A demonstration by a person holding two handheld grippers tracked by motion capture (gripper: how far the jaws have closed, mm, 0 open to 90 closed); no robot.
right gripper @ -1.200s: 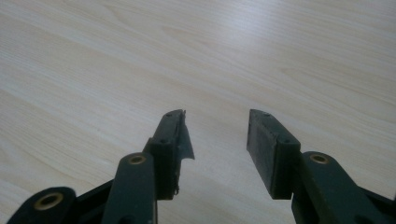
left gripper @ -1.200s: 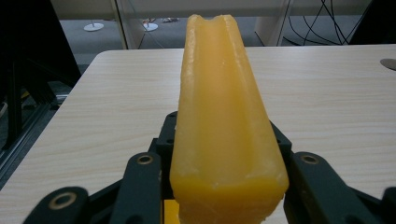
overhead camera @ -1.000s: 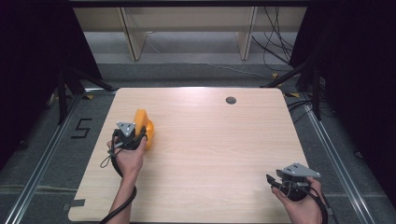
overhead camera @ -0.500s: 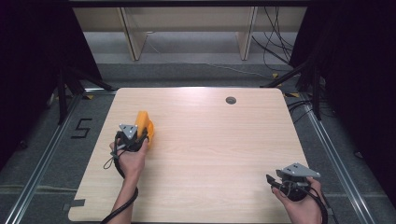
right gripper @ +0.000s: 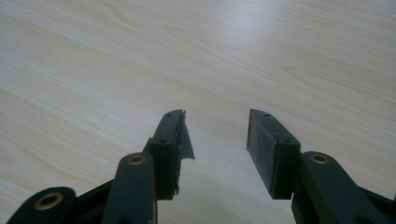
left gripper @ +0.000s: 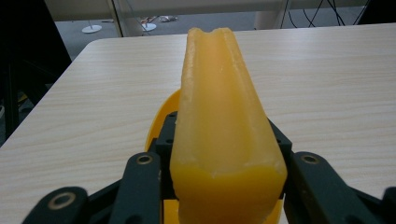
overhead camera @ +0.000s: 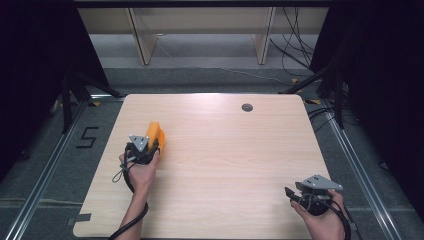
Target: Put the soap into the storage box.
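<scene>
High view, nine o'clock on the pale wooden table (overhead camera: 225,150): left gripper (overhead camera: 145,145) clenched around a grooved orange plastic piece (overhead camera: 155,135); right gripper (overhead camera: 305,195), five o'clock, jaws parted, empty; floor marking "5" (overhead camera: 86,137) beside the table.

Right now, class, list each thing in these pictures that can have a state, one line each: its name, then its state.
Left gripper: shut on the orange piece.
Orange piece: held between the jaws, above the table, pointing forward.
Right gripper: open, nothing between the jaws, over bare wood.
Table: bare apart from a small dark hole near the far edge.
</scene>
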